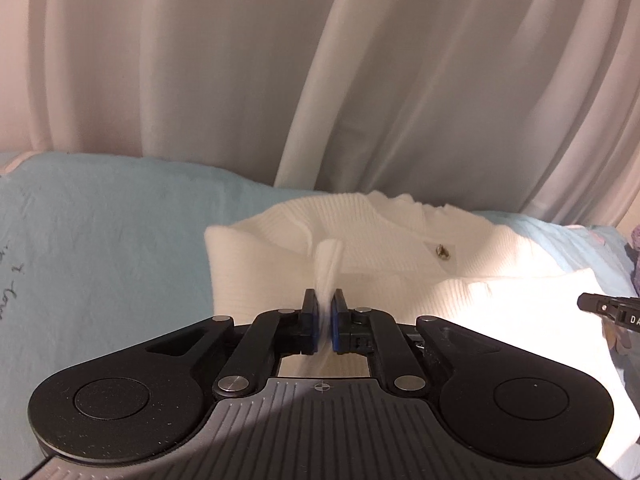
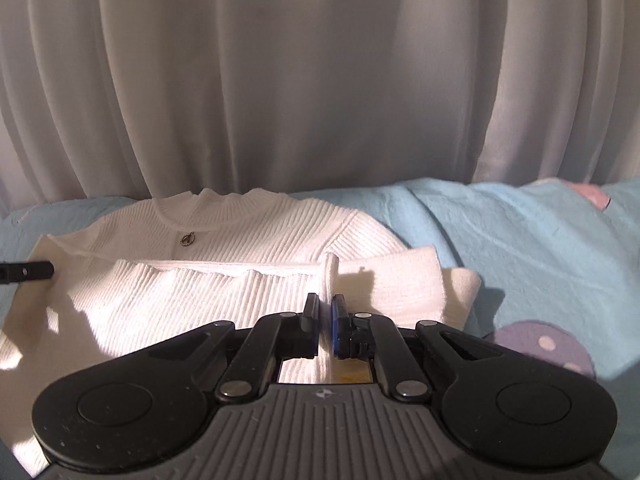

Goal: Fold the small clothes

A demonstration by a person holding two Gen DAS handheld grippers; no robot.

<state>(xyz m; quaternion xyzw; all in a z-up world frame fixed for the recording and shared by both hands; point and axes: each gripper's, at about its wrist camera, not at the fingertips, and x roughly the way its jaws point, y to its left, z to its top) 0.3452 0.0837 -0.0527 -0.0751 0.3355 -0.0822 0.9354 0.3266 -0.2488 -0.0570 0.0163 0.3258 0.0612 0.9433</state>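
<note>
1. Left wrist view: we see the left tool point(image 1: 325, 300) with its two fingers pressed together on a pinched fold of the white sweater point(image 1: 372, 236).
2. In this view the sweater lies on a light blue bed sheet point(image 1: 100, 248), in front of a white curtain point(image 1: 240, 60). It is a ribbed knit, and a small metal button point(image 1: 442, 251) sits below its collar.
3. At the right edge of this view we see the tip of the right tool point(image 1: 600, 306), just above the bright lower part of the sweater.
4. In the right wrist view, the right tool point(image 2: 326, 304) is also closed, and it pinches a raised fold of the sweater's edge.
5. The lower part of the sweater is turned up over the body and reaches close to the button.
6. At the left edge of the right wrist view, a finger of the left tool shows over the sweater.
7. The sheet has purple spots with white dots point(image 2: 548, 344) at the right.
</note>
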